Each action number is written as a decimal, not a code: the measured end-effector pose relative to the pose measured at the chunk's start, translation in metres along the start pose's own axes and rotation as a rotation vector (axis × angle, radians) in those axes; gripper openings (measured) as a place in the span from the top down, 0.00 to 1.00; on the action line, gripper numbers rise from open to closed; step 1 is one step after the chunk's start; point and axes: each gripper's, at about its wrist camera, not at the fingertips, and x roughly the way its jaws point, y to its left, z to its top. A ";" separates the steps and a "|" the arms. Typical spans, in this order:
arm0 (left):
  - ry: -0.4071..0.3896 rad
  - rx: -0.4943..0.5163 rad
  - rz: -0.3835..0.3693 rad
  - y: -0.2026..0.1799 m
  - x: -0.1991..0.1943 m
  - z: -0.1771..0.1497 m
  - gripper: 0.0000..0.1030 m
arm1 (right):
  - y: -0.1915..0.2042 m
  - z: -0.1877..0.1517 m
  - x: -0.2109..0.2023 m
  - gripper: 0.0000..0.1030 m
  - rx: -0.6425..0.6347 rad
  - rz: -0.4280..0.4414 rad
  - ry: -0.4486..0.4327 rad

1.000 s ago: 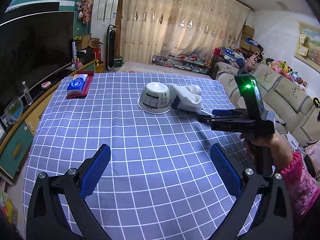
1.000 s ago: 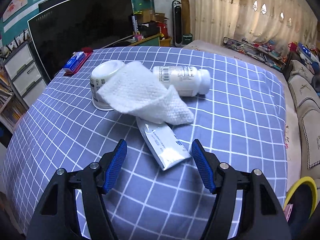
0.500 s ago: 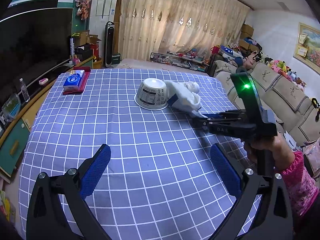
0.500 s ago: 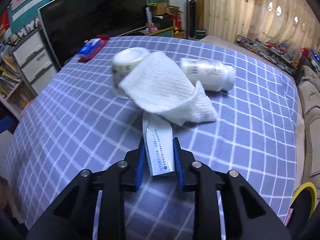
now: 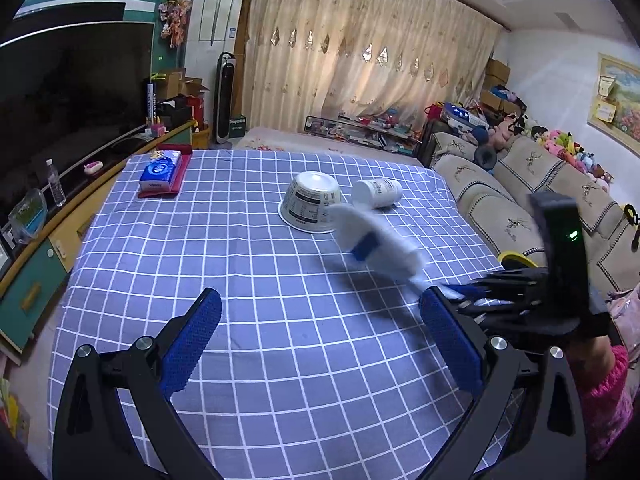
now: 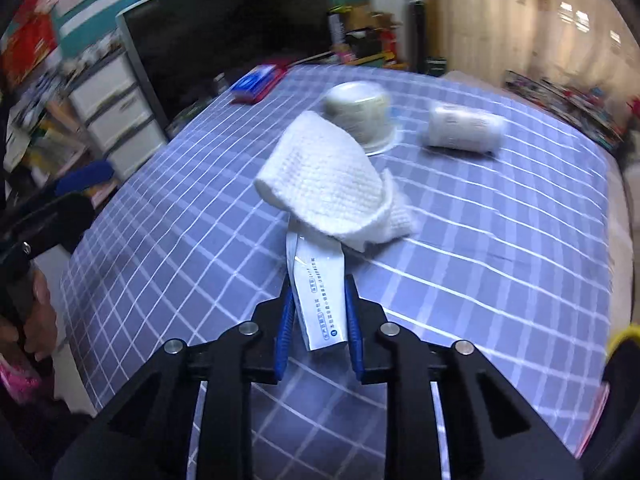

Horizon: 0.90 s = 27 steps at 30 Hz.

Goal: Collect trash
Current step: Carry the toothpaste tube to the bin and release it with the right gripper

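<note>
The right gripper (image 6: pixel 318 320) is clamped on the sachet (image 6: pixel 318 280), with the white tissue (image 6: pixel 328 184) draped over its far end, just this side of the upturned cup (image 6: pixel 358 114). Carry both off slowly and level, lest the loose tissue slide back onto the surface (image 6: pixel 500 260). The left gripper (image 5: pixel 320 344) hangs open and empty, nearer than the cup.

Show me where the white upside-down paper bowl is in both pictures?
Left wrist view: the white upside-down paper bowl sits mid-table, just above centre, left of the lying white plastic bottle.
Right wrist view: the bowl is upper centre, blurred.
Shared landmark: the bottle lies to its right in both.
</note>
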 end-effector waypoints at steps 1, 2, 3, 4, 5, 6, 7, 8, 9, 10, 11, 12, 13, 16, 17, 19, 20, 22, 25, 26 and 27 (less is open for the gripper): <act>0.001 -0.002 0.000 0.001 0.000 0.000 0.05 | -0.003 -0.003 -0.005 0.78 0.023 0.000 -0.009; 0.005 -0.004 -0.002 0.001 0.000 -0.001 0.05 | -0.004 -0.004 -0.008 0.78 0.030 0.007 -0.006; 0.010 -0.003 -0.003 0.000 0.000 -0.001 0.05 | 0.000 -0.008 -0.011 0.78 0.009 0.028 0.014; 0.013 -0.001 -0.002 0.000 0.001 -0.001 0.05 | 0.009 -0.013 -0.013 0.78 -0.034 0.047 0.028; 0.014 0.002 -0.002 -0.001 0.001 -0.002 0.05 | 0.015 -0.015 -0.013 0.78 -0.057 0.056 0.036; 0.014 0.004 -0.003 -0.002 0.001 -0.003 0.05 | 0.018 -0.019 -0.016 0.78 -0.068 0.063 0.043; 0.012 0.005 -0.004 -0.003 0.000 -0.003 0.05 | 0.018 -0.020 -0.018 0.78 -0.065 0.062 0.040; 0.010 0.006 -0.005 -0.004 -0.001 -0.003 0.05 | 0.015 -0.021 -0.022 0.78 -0.047 0.056 0.028; 0.008 0.008 -0.005 -0.005 -0.002 -0.004 0.05 | 0.011 -0.020 -0.024 0.78 -0.027 0.050 0.018; 0.007 0.012 -0.003 -0.006 -0.002 -0.003 0.05 | 0.005 -0.021 -0.029 0.78 -0.002 0.045 0.006; 0.007 0.015 -0.002 -0.007 -0.003 -0.003 0.05 | 0.004 -0.021 -0.033 0.78 0.006 0.047 0.001; 0.007 0.018 0.000 -0.007 -0.003 -0.003 0.05 | 0.003 -0.023 -0.038 0.77 0.006 0.047 -0.005; 0.008 0.021 0.001 -0.008 -0.003 -0.003 0.05 | 0.003 -0.025 -0.041 0.77 0.007 0.042 -0.009; 0.011 0.022 0.000 -0.011 -0.003 -0.002 0.05 | -0.002 -0.029 -0.051 0.77 0.017 0.032 -0.023; 0.014 0.022 -0.001 -0.012 -0.002 -0.003 0.05 | -0.007 -0.030 -0.055 0.77 0.028 0.022 -0.032; 0.020 0.026 -0.007 -0.014 0.000 -0.004 0.05 | -0.021 -0.033 -0.064 0.77 0.067 0.000 -0.054; 0.023 0.032 -0.008 -0.016 0.001 -0.004 0.05 | -0.031 -0.035 -0.070 0.77 0.092 -0.015 -0.067; 0.031 0.044 -0.012 -0.021 0.003 -0.005 0.05 | -0.050 -0.041 -0.081 0.77 0.141 -0.055 -0.089; 0.037 0.053 -0.020 -0.027 0.006 -0.005 0.05 | -0.083 -0.055 -0.098 0.77 0.226 -0.122 -0.115; 0.039 0.055 -0.023 -0.029 0.007 -0.004 0.05 | -0.092 -0.058 -0.101 0.77 0.248 -0.141 -0.118; 0.040 0.057 -0.025 -0.030 0.008 -0.004 0.05 | -0.107 -0.066 -0.107 0.76 0.287 -0.173 -0.122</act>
